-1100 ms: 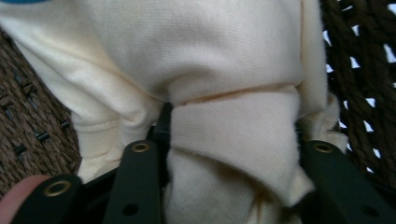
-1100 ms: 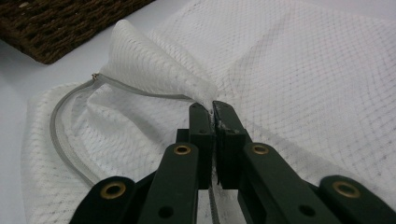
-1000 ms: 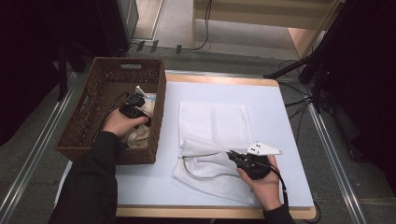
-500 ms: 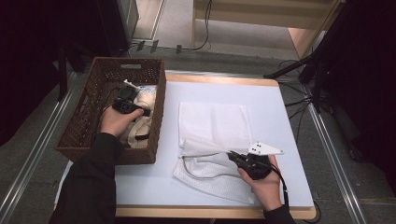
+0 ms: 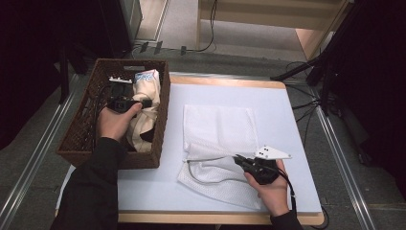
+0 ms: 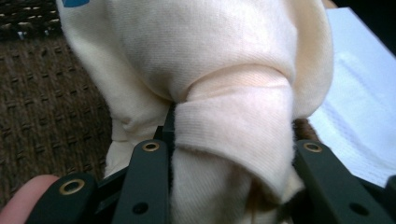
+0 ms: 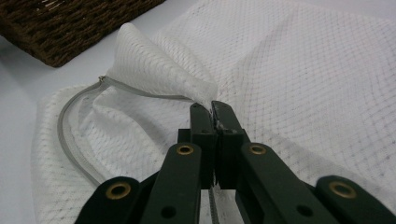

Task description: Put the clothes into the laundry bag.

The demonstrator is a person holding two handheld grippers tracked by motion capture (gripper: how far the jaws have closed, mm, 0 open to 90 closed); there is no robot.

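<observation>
A cream garment (image 5: 145,103) hangs out of the brown wicker basket (image 5: 91,129) at the table's left. My left gripper (image 5: 140,102) is shut on a thick fold of that garment (image 6: 224,135), lifting it above the basket floor; the cloth bulges between the two black jaws. On the table lies a white mesh laundry bag (image 5: 218,143) with a grey zipper (image 7: 74,140) standing open. My right gripper (image 5: 238,161) is shut on the bag's zipper edge (image 7: 205,100), jaws pressed together, holding the mouth up.
The light blue table top (image 5: 297,129) has a wooden front edge. The basket wall (image 7: 70,28) stands close to the left of the bag. Cables and a stand leg (image 5: 306,72) lie on the floor beyond the table's far right corner.
My left gripper has risen and moved toward the basket's far end, pulling the cream garment up with it. The right gripper and the mesh bag have stayed still.
</observation>
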